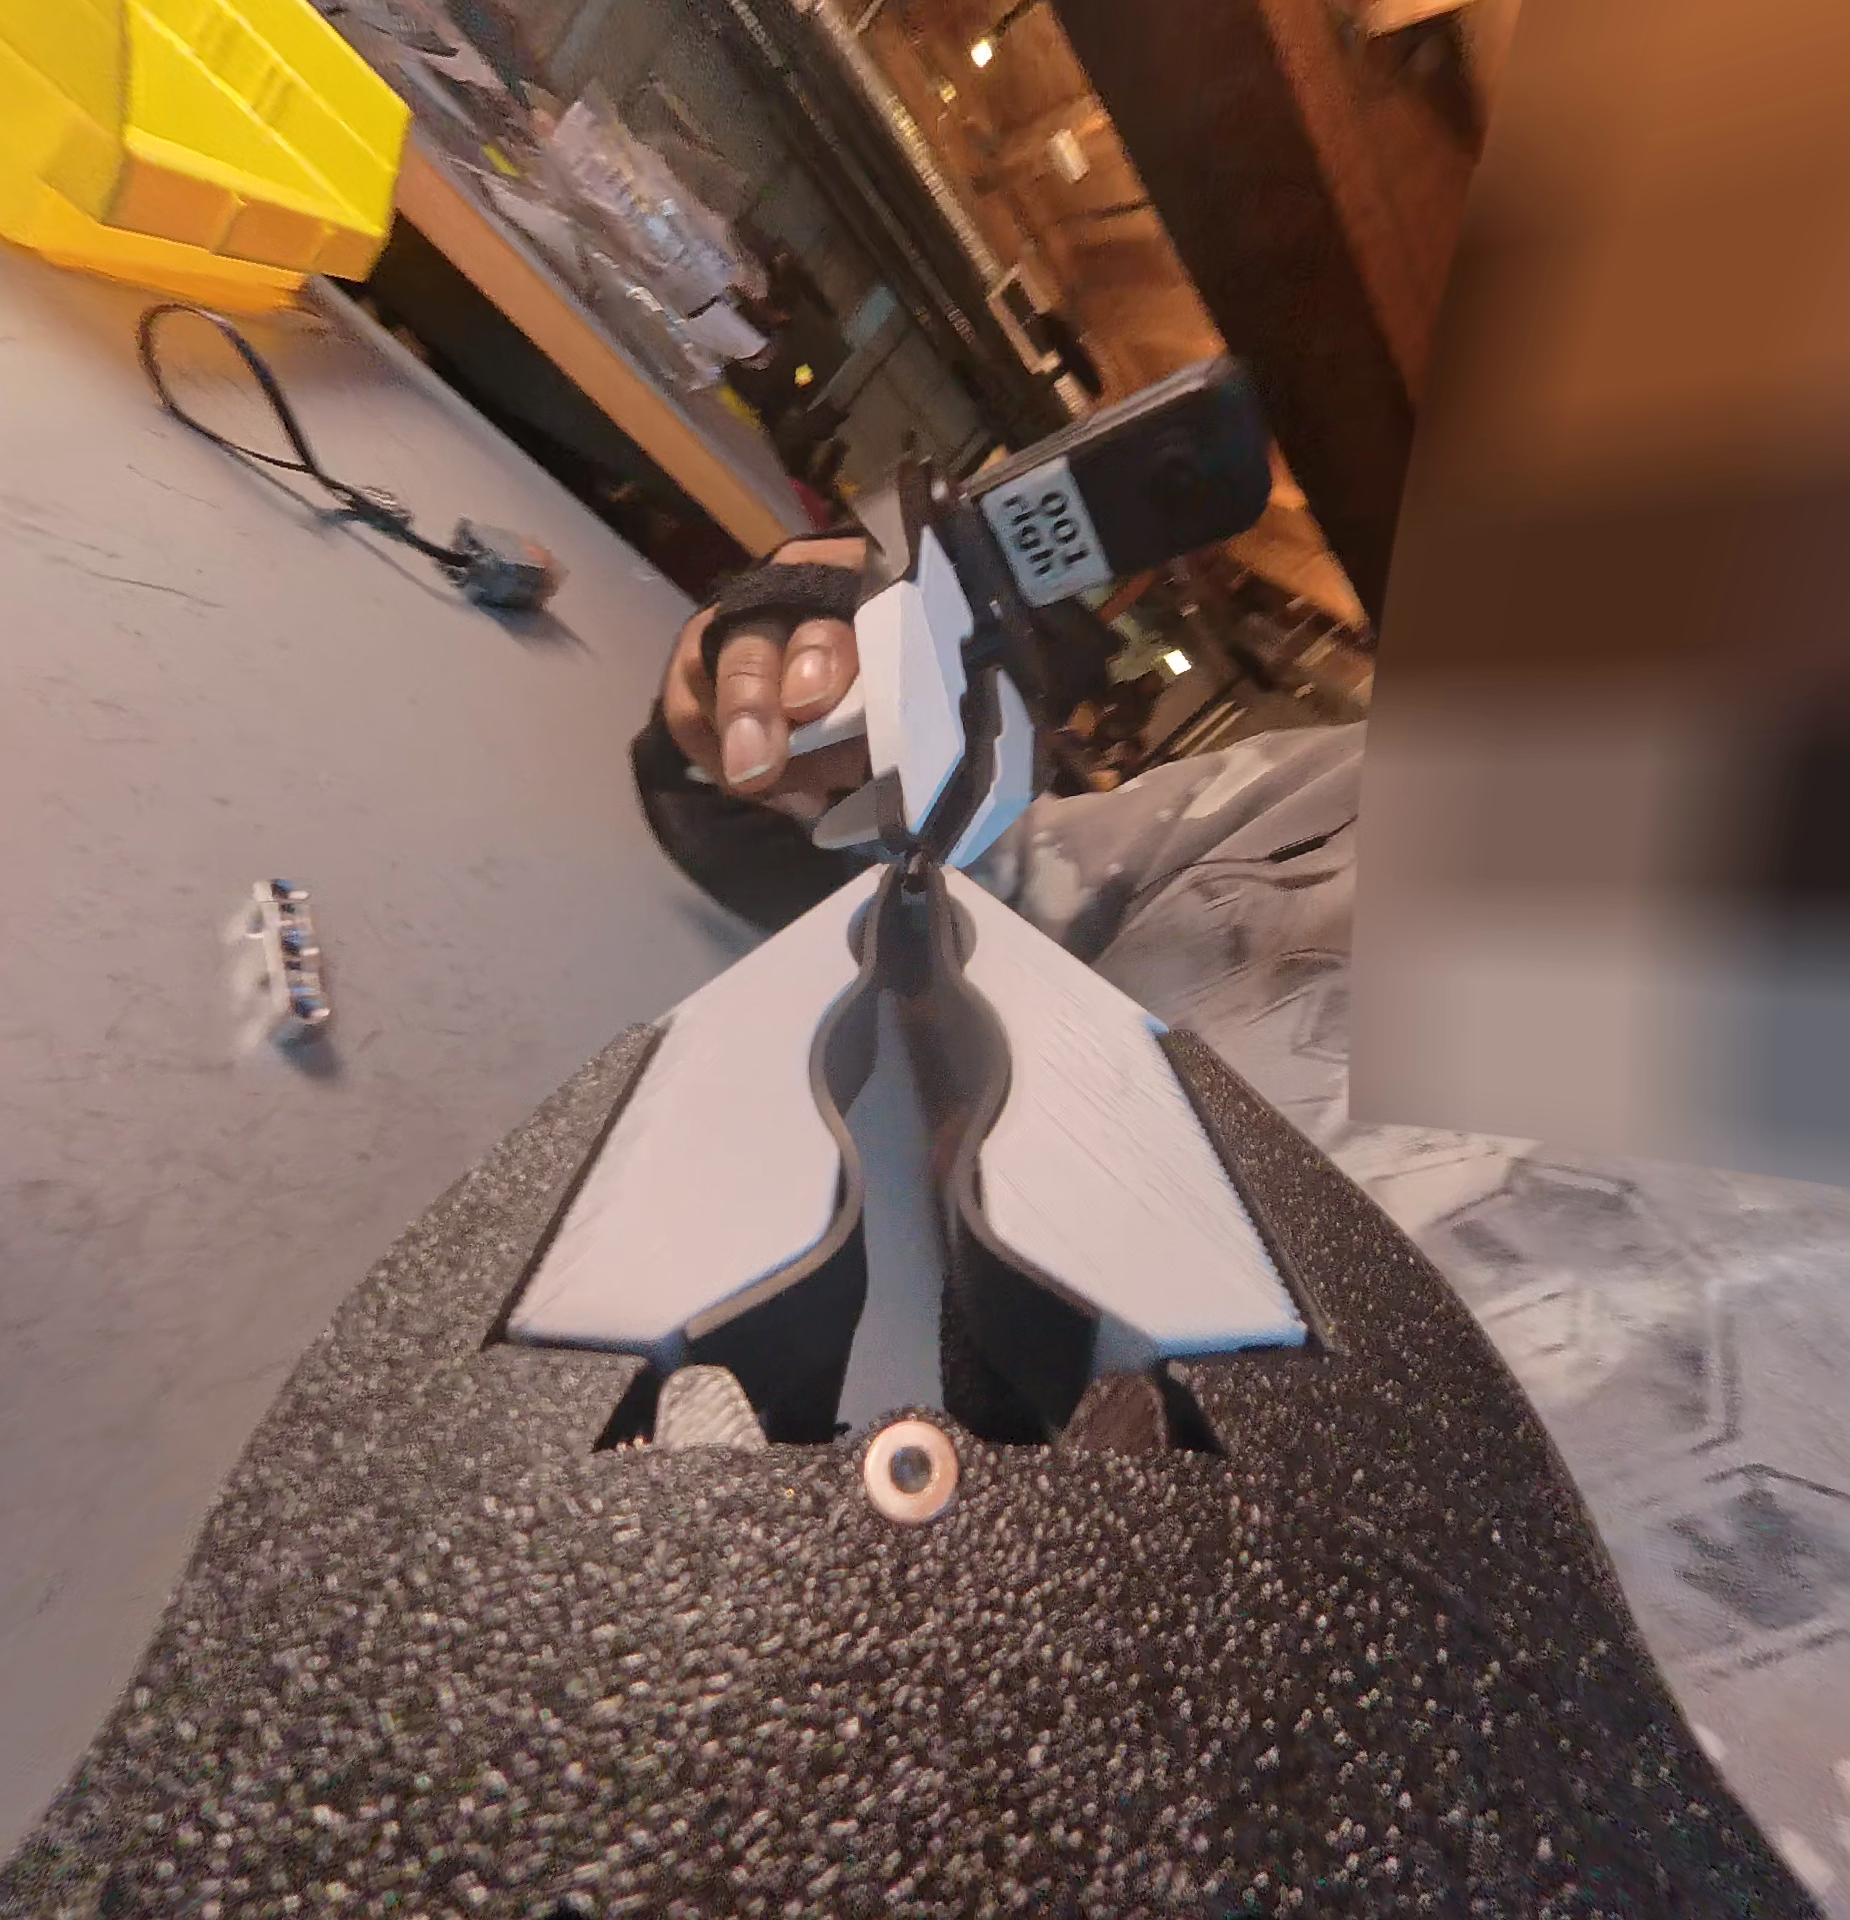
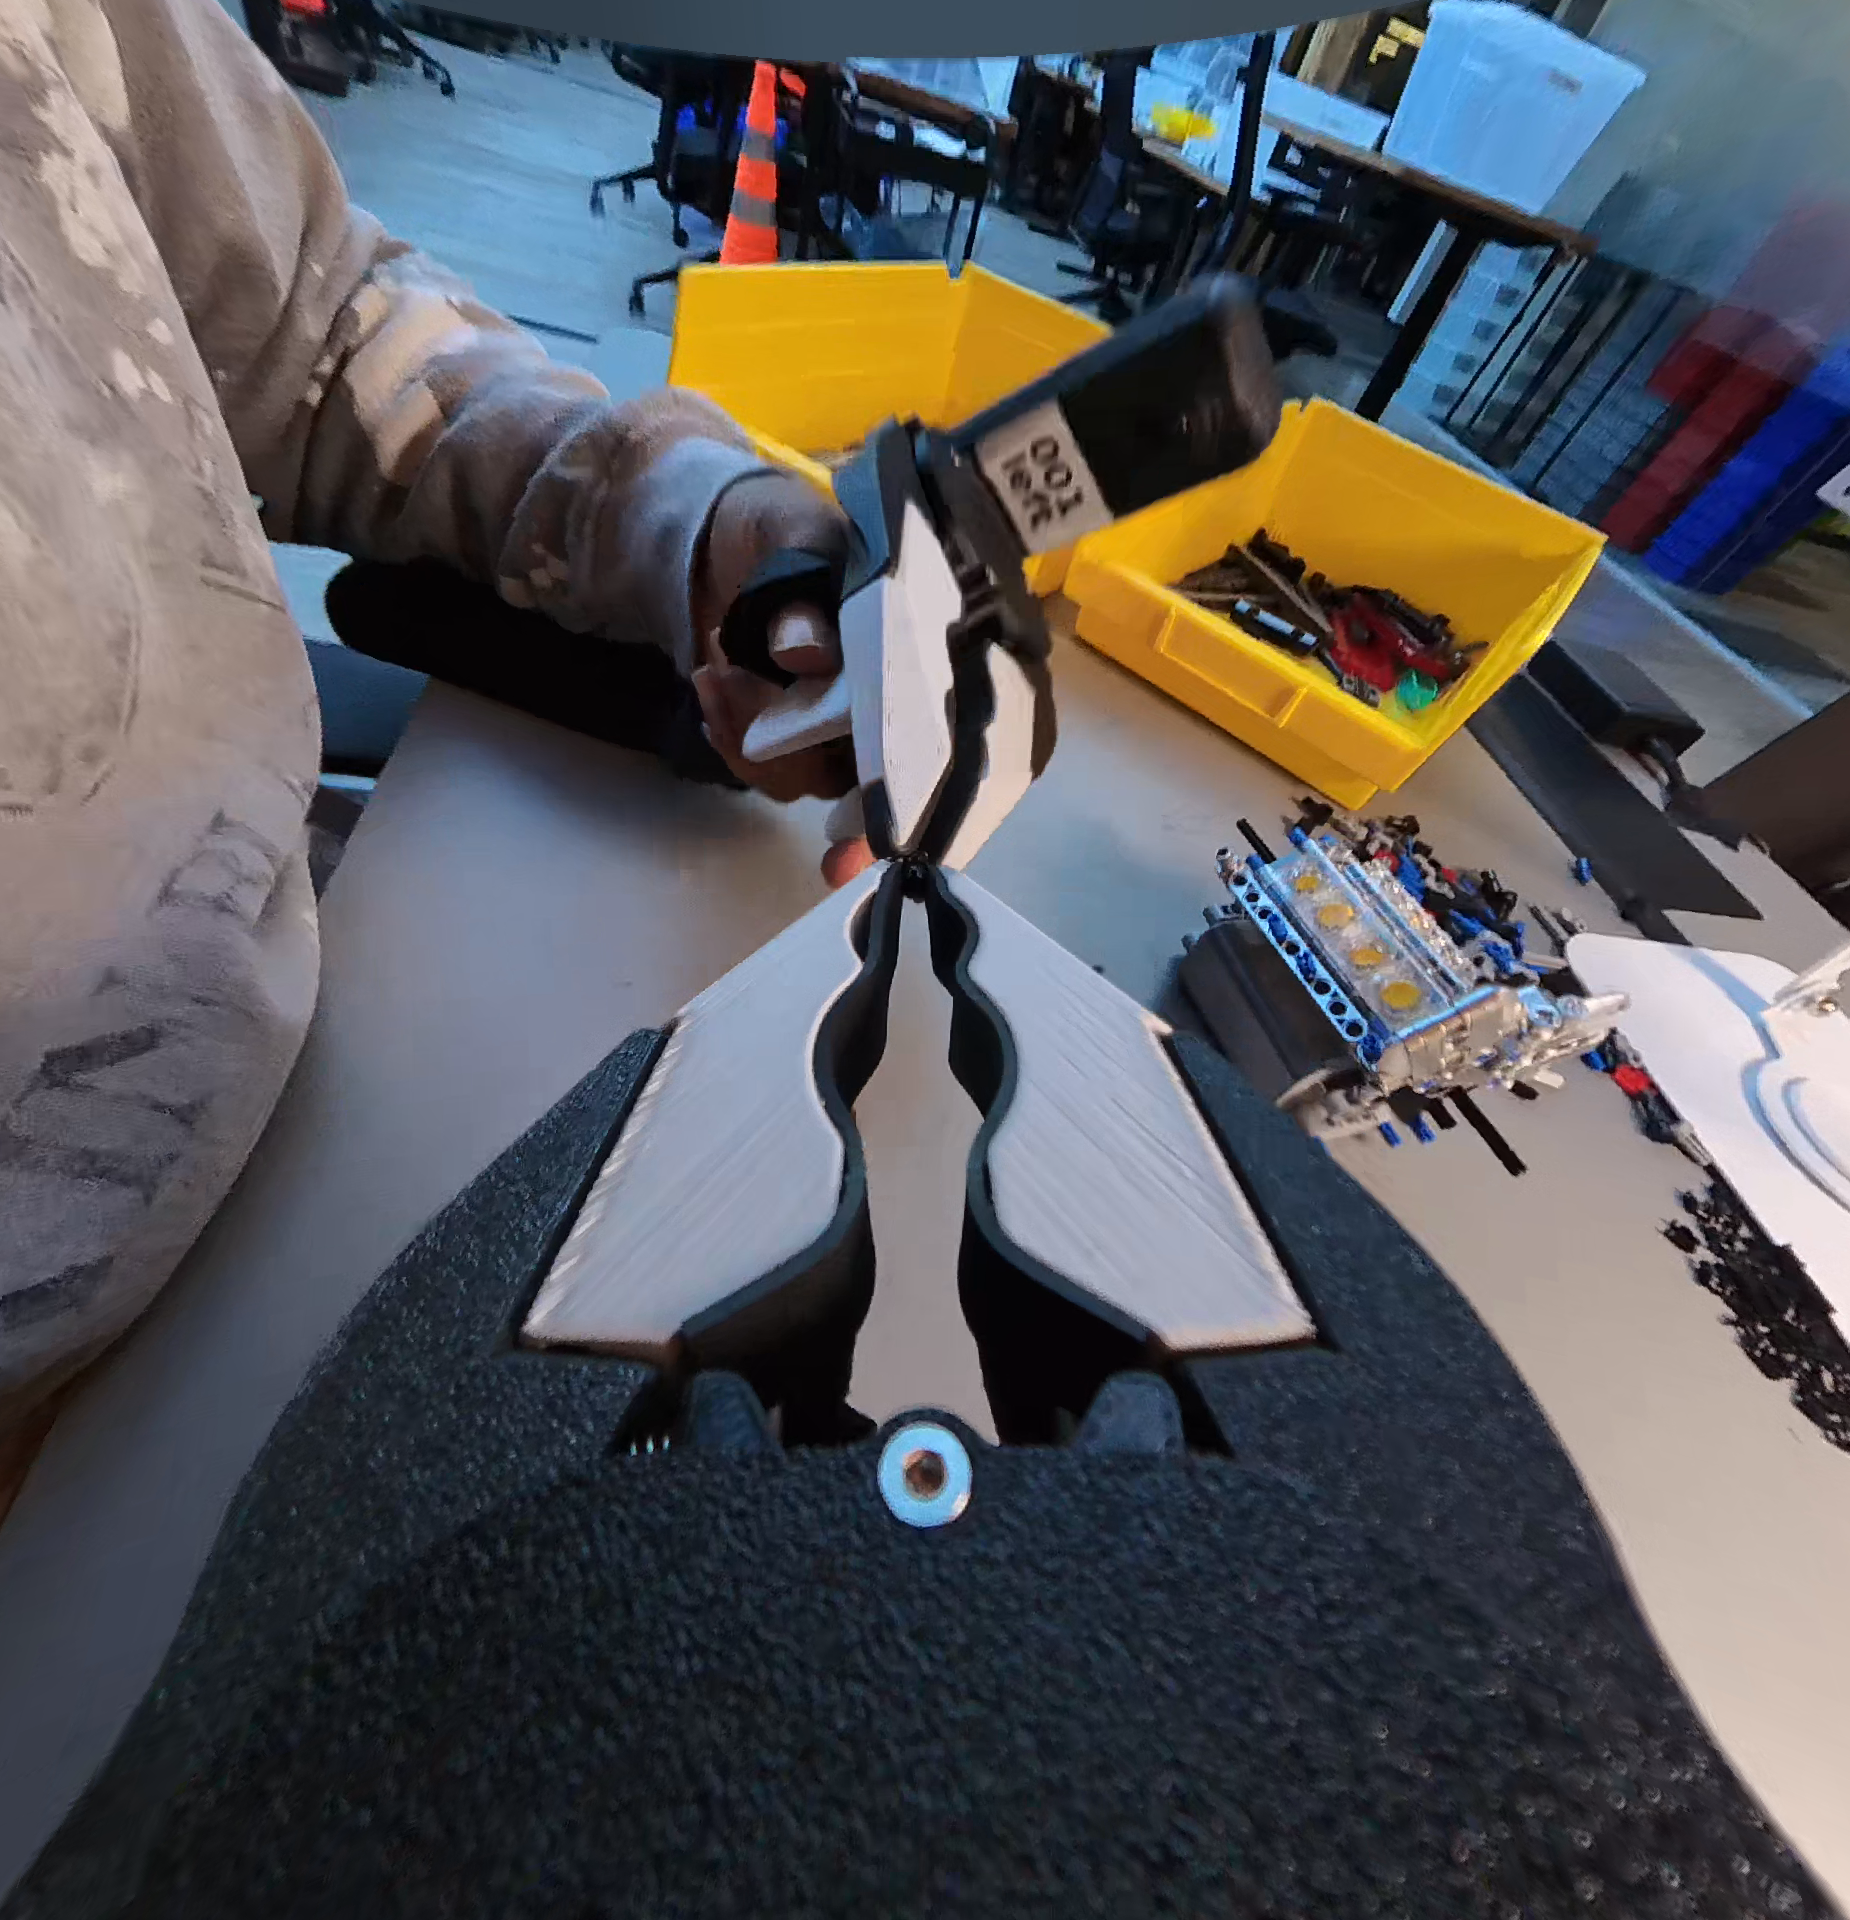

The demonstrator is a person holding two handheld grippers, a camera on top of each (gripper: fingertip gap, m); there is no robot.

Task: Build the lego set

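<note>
From where I stand, the two grippers meet tip to tip above the grey table (image 2: 547,935). In the left wrist view, going left to right: a yellow bin (image 1: 173,135) at ten o'clock, a black cable (image 1: 266,436) below it, a small silver-and-white part (image 1: 282,961) at nine o'clock lying well apart from the fingers. The left gripper (image 1: 913,883) has its fingertips drawn together on a tiny dark piece (image 1: 913,871); what it is I cannot tell. At twelve o'clock the other gripper comes in, tips touching that same spot.

In the right wrist view, the right gripper (image 2: 913,871) is likewise pinched together on the small piece, meeting the other gripper's tips. At three o'clock sits a brick-built engine model (image 2: 1388,987), near but untouched; at one o'clock another yellow bin (image 2: 1347,717) holds loose parts.
</note>
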